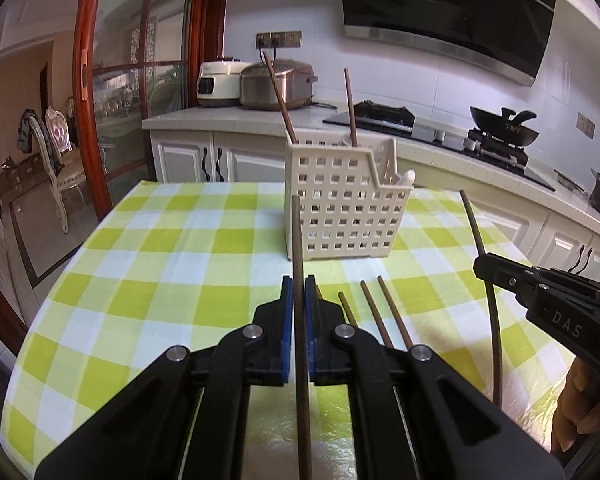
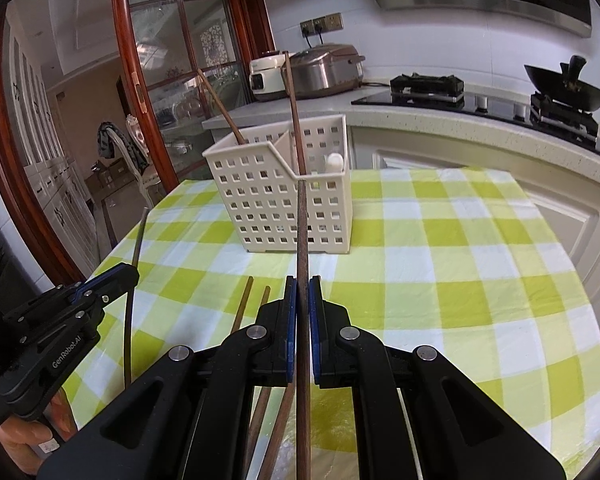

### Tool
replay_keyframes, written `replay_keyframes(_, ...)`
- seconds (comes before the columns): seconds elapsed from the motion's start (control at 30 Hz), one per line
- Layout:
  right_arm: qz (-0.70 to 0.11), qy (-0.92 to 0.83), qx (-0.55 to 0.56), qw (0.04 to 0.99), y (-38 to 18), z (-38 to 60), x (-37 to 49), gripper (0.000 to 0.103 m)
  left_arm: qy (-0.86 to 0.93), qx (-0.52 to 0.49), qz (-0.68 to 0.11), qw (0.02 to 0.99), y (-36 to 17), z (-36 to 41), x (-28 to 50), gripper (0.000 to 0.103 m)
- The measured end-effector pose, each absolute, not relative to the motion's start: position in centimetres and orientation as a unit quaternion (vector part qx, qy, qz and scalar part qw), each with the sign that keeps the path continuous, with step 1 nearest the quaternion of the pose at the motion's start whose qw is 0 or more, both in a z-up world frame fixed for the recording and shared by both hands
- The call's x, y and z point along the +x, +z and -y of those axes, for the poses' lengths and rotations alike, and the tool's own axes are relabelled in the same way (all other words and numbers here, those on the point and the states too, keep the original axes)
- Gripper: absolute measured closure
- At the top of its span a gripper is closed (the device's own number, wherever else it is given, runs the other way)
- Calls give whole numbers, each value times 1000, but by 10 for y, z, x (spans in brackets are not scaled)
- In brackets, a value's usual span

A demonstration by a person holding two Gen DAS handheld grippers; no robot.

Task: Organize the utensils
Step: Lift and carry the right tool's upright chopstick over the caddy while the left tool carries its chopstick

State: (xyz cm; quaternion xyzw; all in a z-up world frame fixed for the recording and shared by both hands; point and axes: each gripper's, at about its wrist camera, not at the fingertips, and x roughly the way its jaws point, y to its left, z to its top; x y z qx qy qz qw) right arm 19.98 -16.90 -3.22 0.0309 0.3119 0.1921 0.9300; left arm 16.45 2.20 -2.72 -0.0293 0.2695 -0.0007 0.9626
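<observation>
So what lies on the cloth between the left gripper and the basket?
Only bare checked cloth between the left gripper and the basket, in the left wrist view.

Chopsticks: 2 standing in caddy (image 1: pixel 278 84), 2 gripped (image 1: pixel 298 240), 3 loose on tablecloth (image 1: pixel 374 314). 1 slotted caddy (image 1: pixel 332 208). 2 cookers on counter (image 1: pixel 276 84). 1 wok (image 1: pixel 504 126).

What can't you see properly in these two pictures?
- Near ends of the chopsticks on the table: left wrist view, hidden behind the left tongs.
- Bottom of the white thing in the basket: right wrist view, hidden by the basket wall.
- Lower end of the right tongs' chopstick: cut off by the bottom edge.
</observation>
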Motion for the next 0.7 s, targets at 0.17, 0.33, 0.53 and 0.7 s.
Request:
replay_keyframes(0.17, -296, 190, 23, 936, -20, 170, 188, 96, 0, -31, -252, 967, -16, -24, 154, 97)
replay_keyframes(0.33, -279, 190, 16, 941, -7, 170, 177, 96, -1, -30, -233, 972, -3, -24, 142, 97)
replay_keyframes(0.53, -259, 187, 10, 948, 7, 170, 165, 96, -3, -28, -217, 976, 9, -23, 131, 97)
replay_keyframes(0.7, -245, 185, 6, 952, 17, 172, 158, 96, -5, -23, -204, 979, 19, -19, 123, 97)
